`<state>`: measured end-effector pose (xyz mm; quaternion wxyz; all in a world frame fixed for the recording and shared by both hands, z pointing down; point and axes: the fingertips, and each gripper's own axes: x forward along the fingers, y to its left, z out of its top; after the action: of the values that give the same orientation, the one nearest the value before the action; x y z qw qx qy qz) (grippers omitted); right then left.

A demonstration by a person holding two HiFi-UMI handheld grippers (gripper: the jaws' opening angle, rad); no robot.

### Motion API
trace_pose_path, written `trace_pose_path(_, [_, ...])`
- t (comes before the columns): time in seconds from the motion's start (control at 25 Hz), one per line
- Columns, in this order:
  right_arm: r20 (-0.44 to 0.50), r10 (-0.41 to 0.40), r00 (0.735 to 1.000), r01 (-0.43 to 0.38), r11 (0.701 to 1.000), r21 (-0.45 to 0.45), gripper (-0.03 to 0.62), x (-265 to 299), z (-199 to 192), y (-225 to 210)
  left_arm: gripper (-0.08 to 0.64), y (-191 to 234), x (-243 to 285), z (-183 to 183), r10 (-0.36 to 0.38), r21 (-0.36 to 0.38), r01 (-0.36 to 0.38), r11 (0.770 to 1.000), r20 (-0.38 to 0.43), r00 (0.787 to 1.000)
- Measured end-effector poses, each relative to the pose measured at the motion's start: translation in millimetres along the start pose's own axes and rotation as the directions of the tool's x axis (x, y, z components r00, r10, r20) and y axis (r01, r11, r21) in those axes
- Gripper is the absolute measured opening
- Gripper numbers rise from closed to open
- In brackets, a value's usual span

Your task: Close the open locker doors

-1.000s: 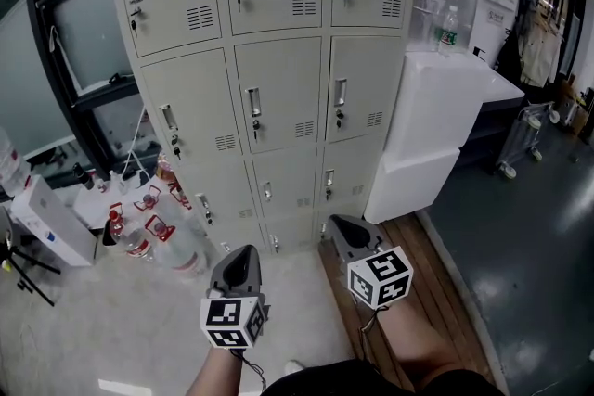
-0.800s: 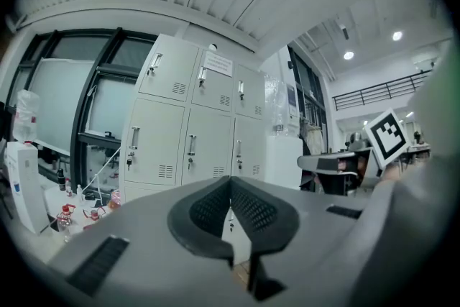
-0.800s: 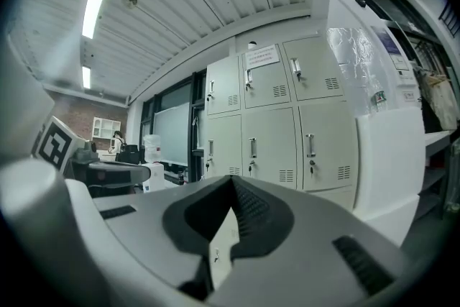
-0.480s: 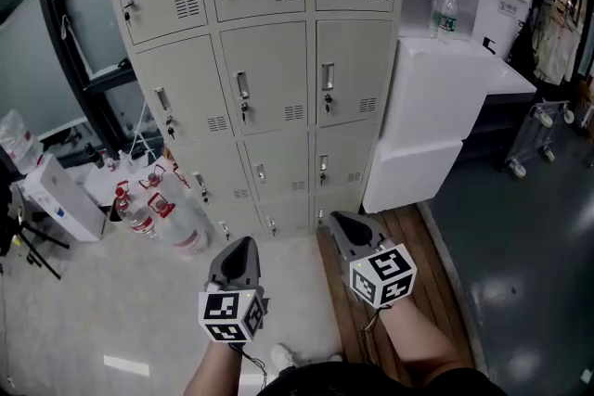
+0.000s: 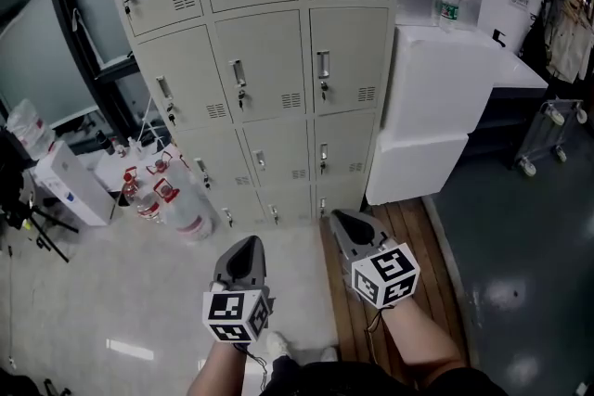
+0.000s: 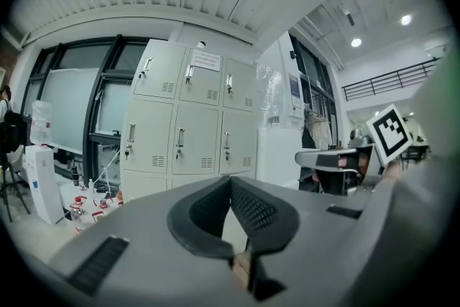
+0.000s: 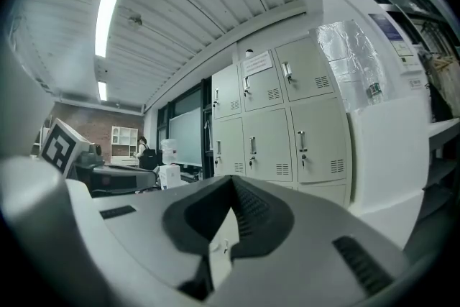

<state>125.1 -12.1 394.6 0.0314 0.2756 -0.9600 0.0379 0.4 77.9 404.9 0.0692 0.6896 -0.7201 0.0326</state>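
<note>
Left gripper: jaws clenched, nothing between them, tip aimed at the lockers. Right gripper: likewise pressed shut and empty, just beside the left, over wood planks. Both are well apart from the lockers. The lockers stand upright ahead, long axis vertical, fronts facing the person; every door in view sits flush. Water jugs on the floor at their left foot. White boxes just beside their right side.
</note>
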Motion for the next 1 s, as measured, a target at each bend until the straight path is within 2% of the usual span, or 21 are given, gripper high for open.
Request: trace_pose_path(1.0, [0.013, 0.047, 0.999, -0.046, 0.999, -0.02, 0.0, -11, 3, 0, 0.005, -15, -6, 2, 0.039, 0.001, -0.039, 0.999, 0.017, 0.999])
